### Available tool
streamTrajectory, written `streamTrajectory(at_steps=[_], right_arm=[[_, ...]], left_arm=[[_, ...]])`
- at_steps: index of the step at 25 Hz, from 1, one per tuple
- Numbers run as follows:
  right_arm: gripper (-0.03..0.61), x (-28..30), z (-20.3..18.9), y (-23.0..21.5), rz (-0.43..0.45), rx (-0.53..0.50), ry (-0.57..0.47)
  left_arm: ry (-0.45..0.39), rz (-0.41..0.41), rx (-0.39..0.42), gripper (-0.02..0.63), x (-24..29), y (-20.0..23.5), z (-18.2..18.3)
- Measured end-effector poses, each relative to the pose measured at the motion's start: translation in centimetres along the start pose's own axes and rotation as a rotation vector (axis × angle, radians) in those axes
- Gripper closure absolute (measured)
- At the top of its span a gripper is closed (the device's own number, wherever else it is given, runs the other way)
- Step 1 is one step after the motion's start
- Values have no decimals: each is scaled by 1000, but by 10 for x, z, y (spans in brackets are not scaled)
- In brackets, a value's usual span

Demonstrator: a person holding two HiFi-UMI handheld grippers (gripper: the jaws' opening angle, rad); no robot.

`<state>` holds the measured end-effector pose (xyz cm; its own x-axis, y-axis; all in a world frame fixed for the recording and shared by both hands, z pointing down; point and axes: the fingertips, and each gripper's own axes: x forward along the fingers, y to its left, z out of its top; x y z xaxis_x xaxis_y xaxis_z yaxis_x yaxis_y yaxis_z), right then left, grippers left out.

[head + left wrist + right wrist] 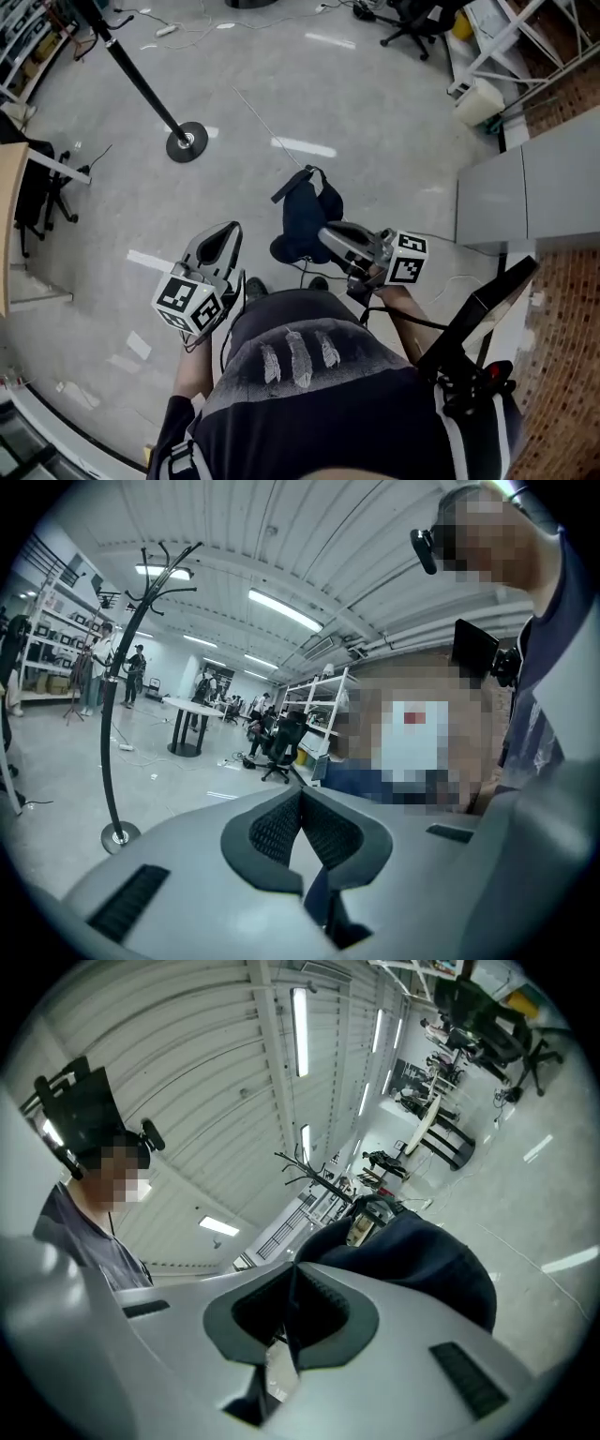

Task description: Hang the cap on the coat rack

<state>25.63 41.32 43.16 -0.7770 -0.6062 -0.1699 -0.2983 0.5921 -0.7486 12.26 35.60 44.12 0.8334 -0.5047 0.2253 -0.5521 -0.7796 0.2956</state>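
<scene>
A dark navy cap (pixel 305 217) hangs from my right gripper (pixel 330 236), whose jaws are shut on its fabric, in front of the person's body. In the right gripper view the cap (pixel 422 1260) bulges past the shut jaws of the right gripper (pixel 291 1288). My left gripper (pixel 225 236) sits lower left of the cap, apart from it; its jaws are shut and hold nothing (pixel 300 799). The black coat rack stands far left on the floor, on a round base (pixel 187 142). In the left gripper view its pole (pixel 111 714) and hooks (pixel 164 564) show at the left.
A grey cabinet (pixel 530 187) stands at the right. An office chair (pixel 412 23) and a white bin (pixel 477 101) are at the back. A chair (pixel 42 192) and a wooden tabletop edge (pixel 9 216) are at the left. A black stand (pixel 478 314) leans by the person's right side.
</scene>
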Motion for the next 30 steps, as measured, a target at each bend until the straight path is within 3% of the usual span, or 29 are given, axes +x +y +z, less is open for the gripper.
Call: streamTrajectory(at_steps=[10,15,23,30], right_arm=[[565,-73,17,-10,37,5,6],[565,-75,25,-17,46,-47,78],[565,-38,30,-21,75,-149,179],[565,44,17,-27,18,-111,161]], left_arm=[[47,84,28,613,41,-57,-17],[48,151,46,613,39,-65,-13],[19,263,11,613,6,-34,-17],[-58,272,-15,614,-36,54,-11]])
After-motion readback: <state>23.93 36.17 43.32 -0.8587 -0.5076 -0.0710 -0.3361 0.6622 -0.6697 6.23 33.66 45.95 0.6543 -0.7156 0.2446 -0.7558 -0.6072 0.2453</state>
